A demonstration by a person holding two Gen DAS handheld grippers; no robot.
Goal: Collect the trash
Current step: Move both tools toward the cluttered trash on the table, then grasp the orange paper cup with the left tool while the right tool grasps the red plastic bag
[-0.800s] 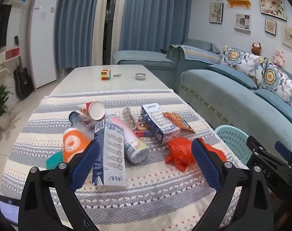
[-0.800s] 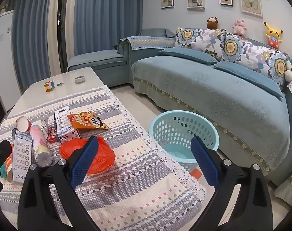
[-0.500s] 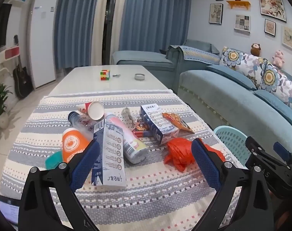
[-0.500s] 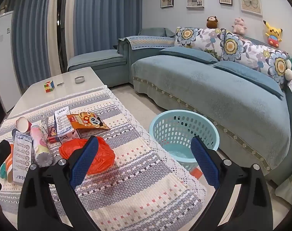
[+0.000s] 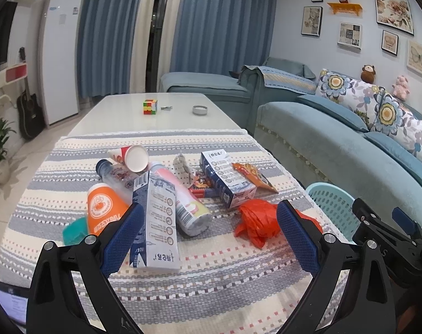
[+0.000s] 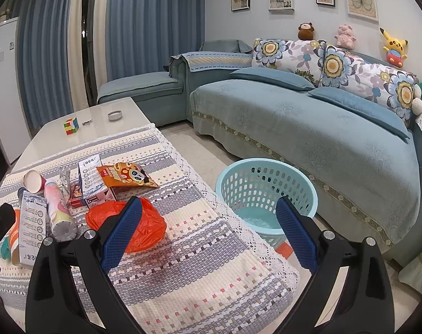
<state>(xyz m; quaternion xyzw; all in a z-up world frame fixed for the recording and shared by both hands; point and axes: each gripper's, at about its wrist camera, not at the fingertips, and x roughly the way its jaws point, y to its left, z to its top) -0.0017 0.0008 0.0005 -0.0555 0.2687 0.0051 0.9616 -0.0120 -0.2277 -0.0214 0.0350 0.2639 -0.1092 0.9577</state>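
Two grippers in play, both with jaws spread wide and nothing between the pads. We hold the left gripper (image 5: pixel 208 236) tilted down over the near part of the striped tablecloth (image 5: pixel 211 286), and the right gripper (image 6: pixel 208 236) over the cloth's right side, aimed partly toward the floor.

Trash sits in one cluster mid-table: blue-and-white carton (image 5: pixel 155 222) lying nearest the left claw, pink tube (image 5: pixel 183 200) just beside it on the right, orange cup (image 5: pixel 102 208), teal lid (image 5: pixel 74 231), clear bottle (image 5: pixel 113 172), red-and-white paper cup (image 5: pixel 133 157), a second carton (image 5: pixel 227 178) farther right with an orange snack bag (image 5: pixel 252 175) resting on it, and a crumpled red plastic bag (image 5: pixel 255 220) nearest the right side. Light-blue basket (image 6: pixel 266 192) stands on the floor right of the table, before the sofa (image 6: pixel 322 128); looks empty apart from a liner, hard to tell.

Our read: collection not yet started, nothing picked. We are at the approach step.

Next move, we judge: lower the right claw onto the red bag, pinch it, carry it right and drop it in the basket. Bag is soft, so it needs a deep grab. The left claw can take the near carton across its narrow side.
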